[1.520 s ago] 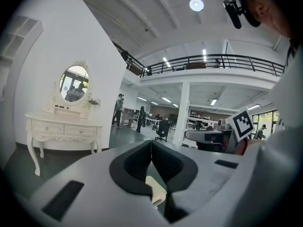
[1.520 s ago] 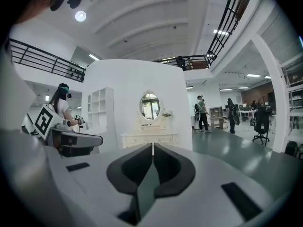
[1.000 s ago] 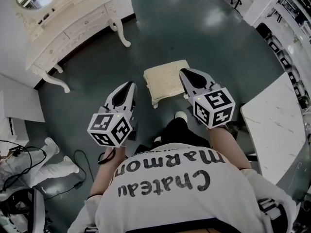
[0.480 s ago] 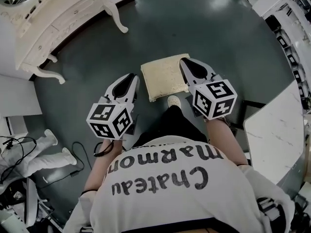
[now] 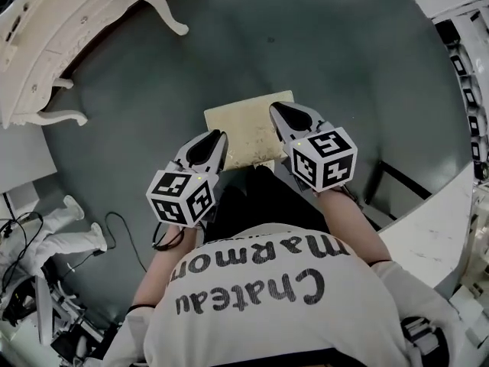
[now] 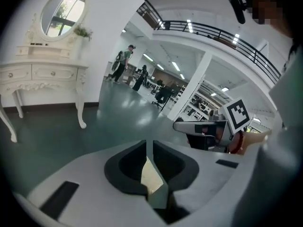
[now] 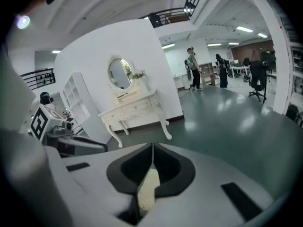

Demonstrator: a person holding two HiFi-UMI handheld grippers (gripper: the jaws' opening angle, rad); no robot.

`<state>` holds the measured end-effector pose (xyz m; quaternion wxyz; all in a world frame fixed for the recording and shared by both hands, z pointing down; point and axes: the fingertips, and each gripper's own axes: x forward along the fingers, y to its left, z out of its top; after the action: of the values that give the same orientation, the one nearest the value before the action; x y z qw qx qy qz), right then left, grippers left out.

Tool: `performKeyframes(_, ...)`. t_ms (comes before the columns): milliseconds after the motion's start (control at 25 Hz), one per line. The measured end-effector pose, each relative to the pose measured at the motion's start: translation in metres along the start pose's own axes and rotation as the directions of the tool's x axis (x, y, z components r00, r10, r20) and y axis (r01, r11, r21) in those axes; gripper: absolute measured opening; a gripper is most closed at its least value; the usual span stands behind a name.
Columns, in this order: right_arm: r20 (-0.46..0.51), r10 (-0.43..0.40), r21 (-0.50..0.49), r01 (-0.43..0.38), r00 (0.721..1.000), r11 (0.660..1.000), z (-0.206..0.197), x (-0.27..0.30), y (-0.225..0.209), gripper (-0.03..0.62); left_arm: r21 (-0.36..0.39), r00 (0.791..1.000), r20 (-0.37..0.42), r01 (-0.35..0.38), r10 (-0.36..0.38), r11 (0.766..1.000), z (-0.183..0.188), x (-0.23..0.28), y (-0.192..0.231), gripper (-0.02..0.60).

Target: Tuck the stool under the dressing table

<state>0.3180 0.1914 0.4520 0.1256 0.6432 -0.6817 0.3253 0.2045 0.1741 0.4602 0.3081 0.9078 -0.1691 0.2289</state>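
1. We see the dressing table [image 5: 46, 44] well apart from the stool [image 5: 243, 128], up and to its left.
2. Our left tool [image 5: 212, 145] hovers at the stool's left side, jaws closed on nothing.
3. The stool stands on the open floor [image 5: 321, 44], not under the dressing table.
4. Our right tool [image 5: 286, 115] hovers at the stool's right side, jaws closed and empty.

Premises: a large open-plan office or laboratory hall, not a home. Evidence: polished green floor [image 5: 306, 44], railed mezzanine [image 6: 213, 32], ceiling strip lights [image 7: 244, 29], an office chair [image 7: 258, 82] and persons [image 7: 192, 69] standing at the far end. On the left, a dressing table [image 7: 132, 109] stands against a white partition [image 7: 90, 65].
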Motion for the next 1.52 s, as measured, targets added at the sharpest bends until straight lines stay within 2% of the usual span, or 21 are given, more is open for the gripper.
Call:
performKeyframes(120, -0.116, 0.057, 0.072, -0.049, 0.992, 0.996, -0.046, 0.022, -0.025, 0.028, -0.114, 0.998, -0.065, -0.012, 0.005, 0.993, -0.031, 0.034, 0.004, 0.028)
performKeyframes(160, -0.145, 0.075, 0.095, -0.062, 0.987, 0.994, -0.062, 0.029, -0.034, 0.028, -0.154, 0.997, -0.079, -0.006, -0.006, 0.988, -0.042, 0.046, 0.005, 0.057)
performKeyframes(200, -0.171, 0.089, 0.11, -0.07, 0.981, 0.991, -0.078, 0.037, -0.043, 0.028, -0.191, 0.995, -0.093, 0.003, -0.021, 0.982, -0.052, 0.059, 0.008, 0.148)
performKeyframes(240, -0.197, 0.096, 0.116, -0.074, 0.976, 0.99, -0.093, 0.046, -0.052, 0.028, -0.226, 0.993, -0.11, 0.009, -0.035, 0.974, -0.064, 0.072, 0.014, 0.214)
performKeyframes(320, -0.253, 0.094, 0.122, -0.065, 0.963, 0.99, -0.125, 0.063, -0.07, 0.031, -0.275, 0.987, -0.159, -0.017, -0.028, 0.961, -0.091, 0.092, 0.035, 0.238)
performKeyframes(360, -0.285, 0.094, 0.142, -0.055, 0.954, 0.988, -0.145, 0.068, -0.076, 0.084, -0.288, 0.981, -0.196, -0.048, -0.01, 0.957, -0.108, 0.096, 0.048, 0.241)
performKeyframes(400, -0.319, 0.098, 0.178, -0.042, 0.943, 0.983, -0.167, 0.072, -0.081, 0.258, -0.294, 0.971, -0.239, -0.083, 0.011, 0.952, -0.127, 0.097, 0.062, 0.244)
performKeyframes(440, -0.352, 0.098, 0.218, -0.02, 0.931, 0.976, -0.19, 0.075, -0.087, 0.285, -0.299, 0.959, -0.282, -0.116, 0.029, 0.947, -0.147, 0.096, 0.075, 0.247)
performKeyframes(520, -0.398, 0.056, 0.266, 0.056, 0.916, 0.962, -0.231, 0.079, -0.11, 0.285, -0.316, 0.936, -0.349, -0.164, 0.046, 0.934, -0.181, 0.099, 0.102, 0.26)
performKeyframes(640, -0.456, -0.015, 0.27, 0.154, 0.89, 0.951, -0.282, 0.081, -0.152, 0.304, -0.345, 0.905, -0.424, -0.205, 0.043, 0.916, -0.224, 0.107, 0.132, 0.278)
performKeyframes(800, -0.546, -0.046, 0.288, 0.239, 0.836, 0.927, -0.336, 0.057, -0.184, 0.328, -0.346, 0.856, -0.517, -0.232, 0.022, 0.909, -0.268, 0.107, 0.142, 0.298)
performKeyframes(880, -0.561, -0.059, 0.312, 0.277, 0.826, 0.909, -0.349, 0.064, -0.197, 0.331, -0.339, 0.836, -0.549, -0.235, 0.012, 0.911, -0.283, 0.115, 0.158, 0.302)
performKeyframes(960, -0.564, -0.045, 0.327, 0.273, 0.824, 0.905, -0.357, 0.089, -0.202, 0.333, -0.332, 0.82, -0.573, -0.239, 0.006, 0.913, -0.296, 0.128, 0.182, 0.308)
performKeyframes(1040, -0.575, -0.008, 0.324, 0.236, 0.818, 0.916, -0.364, 0.105, -0.198, 0.333, -0.337, 0.812, -0.584, -0.239, -0.003, 0.911, -0.307, 0.138, 0.191, 0.31)
performKeyframes(1160, -0.587, 0.013, 0.284, 0.191, 0.809, 0.94, -0.369, 0.107, -0.194, 0.333, -0.331, 0.807, -0.59, -0.232, -0.009, 0.915, -0.32, 0.146, 0.184, 0.311)
performKeyframes(1320, -0.608, 0.011, 0.273, 0.196, 0.794, 0.942, -0.352, 0.113, -0.184, 0.333, -0.32, 0.787, -0.616, -0.236, -0.013, 0.918, -0.318, 0.145, 0.187, 0.313)
performKeyframes(1400, -0.62, 0.004, 0.267, 0.206, 0.785, 0.942, -0.345, 0.116, -0.18, 0.333, -0.321, 0.787, -0.617, -0.234, -0.015, 0.918, -0.315, 0.144, 0.191, 0.319)
performKeyframes(1520, -0.608, -0.032, 0.243, 0.224, 0.793, 0.944, -0.358, 0.127, -0.183, 0.332, -0.31, 0.803, -0.596, -0.242, 0.01, 0.919, -0.326, 0.151, 0.203, 0.325)
